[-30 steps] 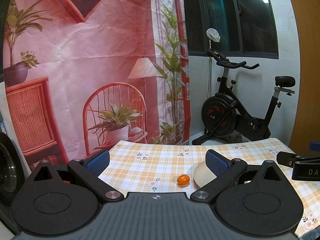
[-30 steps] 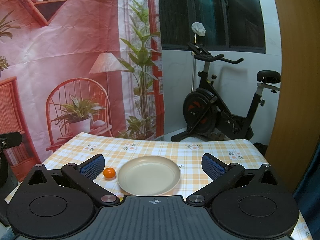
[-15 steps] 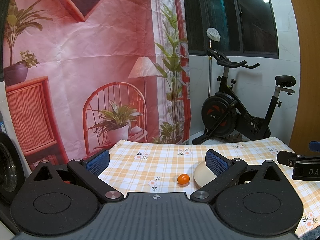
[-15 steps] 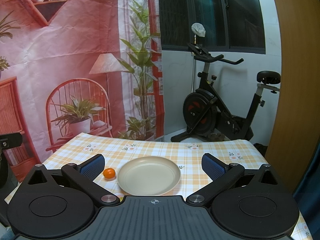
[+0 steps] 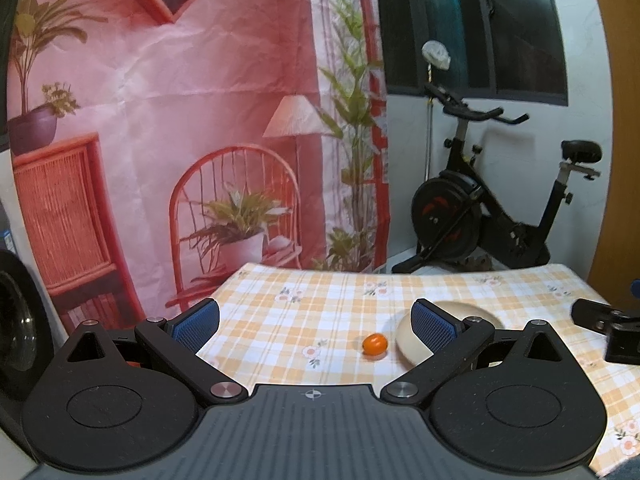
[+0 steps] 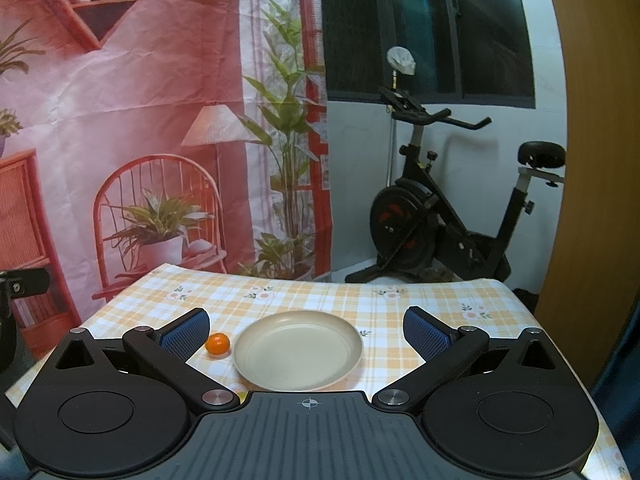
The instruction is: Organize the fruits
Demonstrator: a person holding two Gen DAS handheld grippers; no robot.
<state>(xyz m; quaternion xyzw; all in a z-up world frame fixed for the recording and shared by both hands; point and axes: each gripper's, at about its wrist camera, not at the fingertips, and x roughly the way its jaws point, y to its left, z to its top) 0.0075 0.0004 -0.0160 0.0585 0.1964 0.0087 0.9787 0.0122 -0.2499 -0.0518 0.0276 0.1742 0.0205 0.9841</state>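
Two grippers: both held above the near edge of the table, both with jaws spread wide and nothing between them.
Left gripper (image 5: 316, 322): blue-padded fingers splayed apart; it looks across the checked tablecloth (image 5: 320, 312) toward the far wall.
Right gripper (image 6: 305, 330): likewise released; its fingers frame the plate from the near side without touching it.
Fruit: one small orange fruit (image 6: 217, 344) lies on the cloth just left of the plate, apart from its rim. In the left wrist view the same fruit (image 5: 375, 344) sits between the spread fingers, nearer the right one.
Plate (image 6: 298, 354): round, cream, shallow, nothing in it; it rests flat near the middle of the table. In the left wrist view the plate (image 5: 408, 344) is partly hidden behind that gripper's right finger.
In the way: the left finger of the right gripper stands just near and left of the fruit, its pad (image 6: 186, 330) close beside it in the picture.
Yellow scrap: a small yellow bit shows at the right gripper's body edge, below the plate; too hidden to name.
Far side: an exercise bike (image 6: 448, 216) stands on the floor beyond the table's far right.
Backdrop: a printed curtain (image 5: 180, 120) with a chair, lamp and plants hangs behind the far left.
Right edge: a dark window (image 6: 424, 28) above the bike and a wooden panel (image 6: 592, 200) at far right.
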